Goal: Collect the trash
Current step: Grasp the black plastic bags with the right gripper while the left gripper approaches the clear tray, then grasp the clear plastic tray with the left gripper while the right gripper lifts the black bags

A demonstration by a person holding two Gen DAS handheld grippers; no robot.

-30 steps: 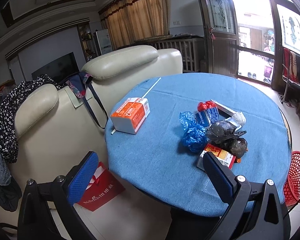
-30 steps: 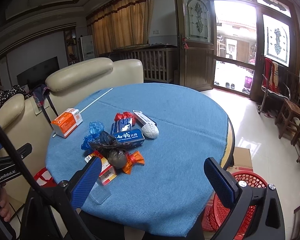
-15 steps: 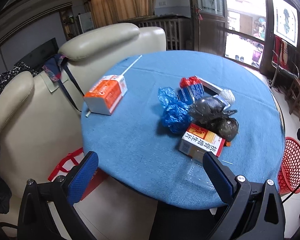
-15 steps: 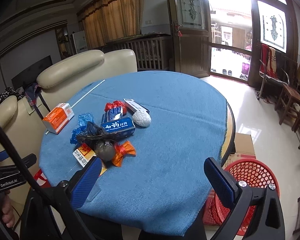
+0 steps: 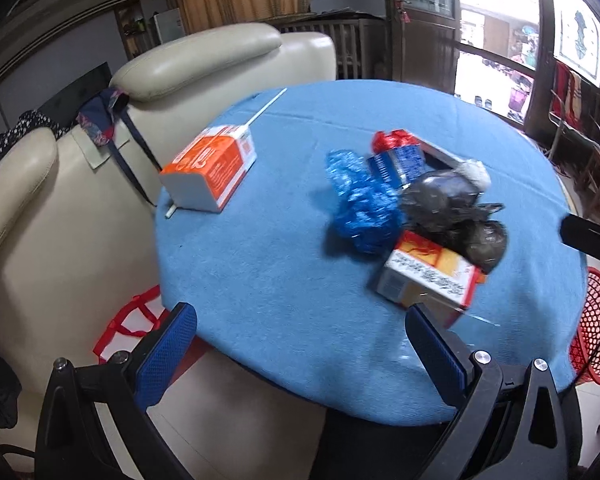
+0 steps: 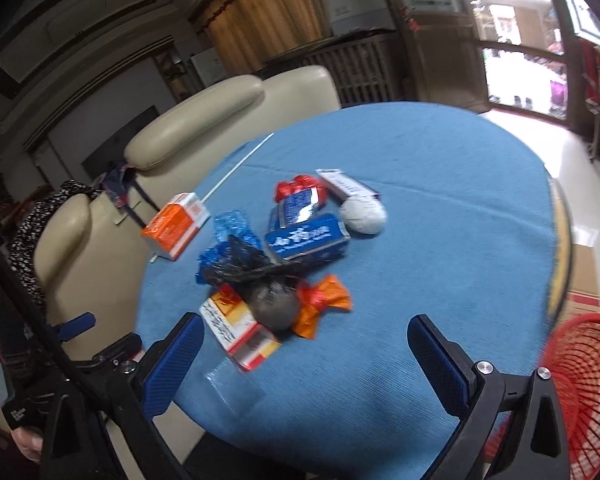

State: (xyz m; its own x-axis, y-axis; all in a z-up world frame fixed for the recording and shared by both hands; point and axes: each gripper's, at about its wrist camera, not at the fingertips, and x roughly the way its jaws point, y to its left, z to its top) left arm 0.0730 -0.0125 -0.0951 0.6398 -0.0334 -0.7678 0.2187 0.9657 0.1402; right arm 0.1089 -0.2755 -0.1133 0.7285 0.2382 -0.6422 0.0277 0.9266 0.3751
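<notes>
My left tongs (image 5: 300,344) are spread wide with nothing between the blue pads – they hang over the near edge of the round table (image 5: 267,272) with its blue cloth. Ahead of them and a little toward my right pad lies the trash heap: a red-and-yellow carton (image 5: 428,276) nearest, touching a dark knotted bag (image 5: 452,208) behind it, with a crumpled blue bag (image 5: 360,204) just beside those on the left. Farther off to the left, well apart from the heap, sits an orange-and-white box (image 5: 211,168) near the table's rim.

My right tongs (image 6: 304,352) are equally wide open and empty. The same heap lies just ahead, closer to the left pad: the carton (image 6: 235,328) almost at that pad's tip, the dark bag (image 6: 271,304) against it, an orange wrapper (image 6: 324,300) touching the bag, then a blue box (image 6: 308,240) and a white wad (image 6: 364,212) beyond. A red mesh basket (image 6: 584,384) stands off the table's edge, outside my right pad – low, on the floor side.
</notes>
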